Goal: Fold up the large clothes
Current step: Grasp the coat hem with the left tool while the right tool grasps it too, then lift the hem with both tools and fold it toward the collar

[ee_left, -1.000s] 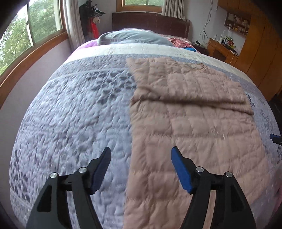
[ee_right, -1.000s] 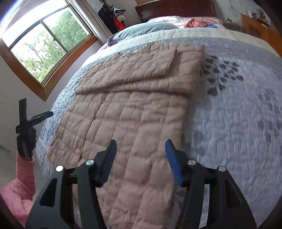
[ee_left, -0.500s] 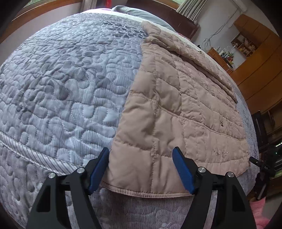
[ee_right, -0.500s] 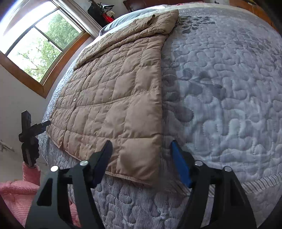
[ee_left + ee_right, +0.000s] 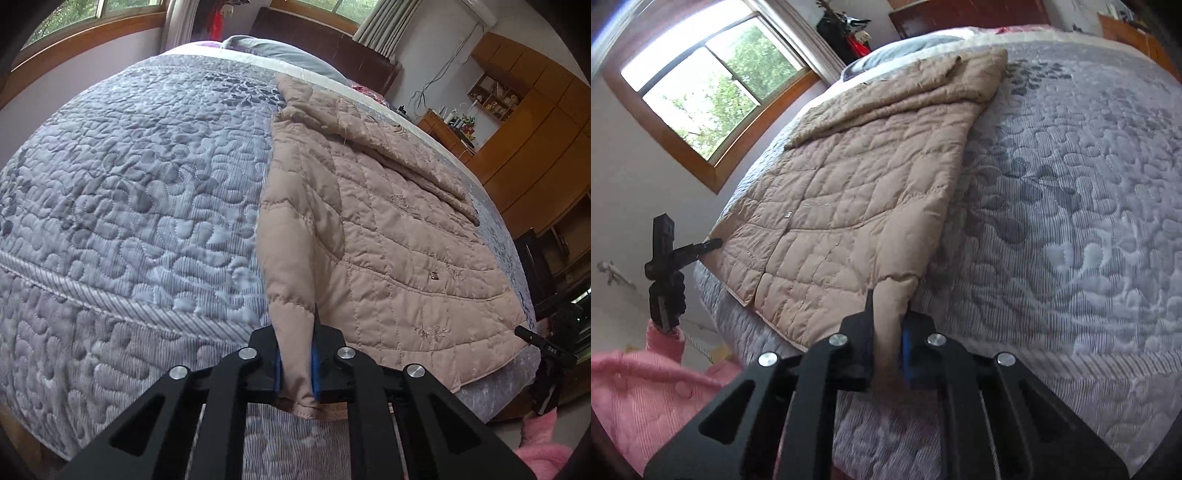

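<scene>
I have the left gripper [image 5: 295, 363] clamped on one hem corner of the tan quilted coat [image 5: 399, 236]; its jaws have just been closing, and the fabric is pinched between the blue pads [image 5: 315, 369]. The right gripper [image 5: 888, 354] has just closed as well and grips the opposite hem corner, with a fold of the coat bunched up between its jaws.

The coat lies flat on the bed's grey patterned bedspread [image 5: 140, 192], its hem at the foot edge of the bed and its folded-over upper part nearer the grey pillow [image 5: 284, 51] at the head. A small metal snap [image 5: 433, 274] shows on the coat's front, up from the hem.

From the right wrist view I see the left gripper at the coat's far hem corner, beside the foot of the bed, held above a pink sleeve [image 5: 646, 391]. A wood-framed window [image 5: 713, 85] sits in the wall beyond the bed's far side there.
</scene>
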The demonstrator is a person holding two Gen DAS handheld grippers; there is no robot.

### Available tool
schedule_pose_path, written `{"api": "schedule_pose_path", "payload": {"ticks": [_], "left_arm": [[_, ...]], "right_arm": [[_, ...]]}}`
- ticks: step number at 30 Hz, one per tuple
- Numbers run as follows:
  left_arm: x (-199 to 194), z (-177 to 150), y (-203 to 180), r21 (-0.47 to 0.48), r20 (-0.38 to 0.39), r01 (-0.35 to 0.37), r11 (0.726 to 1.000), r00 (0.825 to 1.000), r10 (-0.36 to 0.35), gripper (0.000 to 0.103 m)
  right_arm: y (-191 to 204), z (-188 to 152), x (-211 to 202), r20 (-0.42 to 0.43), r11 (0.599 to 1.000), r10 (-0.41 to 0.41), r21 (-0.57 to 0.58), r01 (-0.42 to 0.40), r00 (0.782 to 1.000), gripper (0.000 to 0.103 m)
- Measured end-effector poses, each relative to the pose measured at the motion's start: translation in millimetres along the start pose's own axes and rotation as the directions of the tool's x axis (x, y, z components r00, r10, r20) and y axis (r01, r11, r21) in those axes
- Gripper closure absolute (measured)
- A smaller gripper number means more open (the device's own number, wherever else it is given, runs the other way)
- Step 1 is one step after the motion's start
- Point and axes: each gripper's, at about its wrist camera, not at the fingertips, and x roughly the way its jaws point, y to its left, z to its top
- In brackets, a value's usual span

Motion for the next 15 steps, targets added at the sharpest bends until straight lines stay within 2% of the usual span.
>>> {"api": "schedule_pose_path", "payload": {"ticks": [3, 7, 9, 11, 15], "left_arm": [[-7, -15, -3, 0.029, -0.007, -0.016, 0.999, 1.0, 0.016, 0.092], [21, -29, 5, 0.043, -0.062, -0.086, 0.995, 0.994, 0.089, 0.09], [33, -34, 12, 0.022, -0.063, -0.076, 0.997, 0.995, 0.077, 0.089], [31, -33, 13, 0.031, -0.05, -0.069, 0.997, 0.996, 0.071, 0.089], [29, -34, 9, 0.026, -0.054, -0.077, 0.997, 0.995, 0.078, 0.09]], "right_arm": [[4, -16, -6, -0.01, 1.0, -0.015, -0.02, 0.014, 1.0, 0.093], [-8, -30, 16, -0.079, 0.998, -0.061, 0.021, 0.062, 0.995, 0.093], [-18, -31, 28, -0.107, 0.996, -0.052, 0.062, 0.059, 0.993, 0.093], [-24, -32, 28, -0.095, 0.996, -0.028, 0.087, 0.036, 0.995, 0.093], [-27, -33, 26, -0.082, 0.995, -0.028, 0.095, 0.036, 0.996, 0.093]]}}
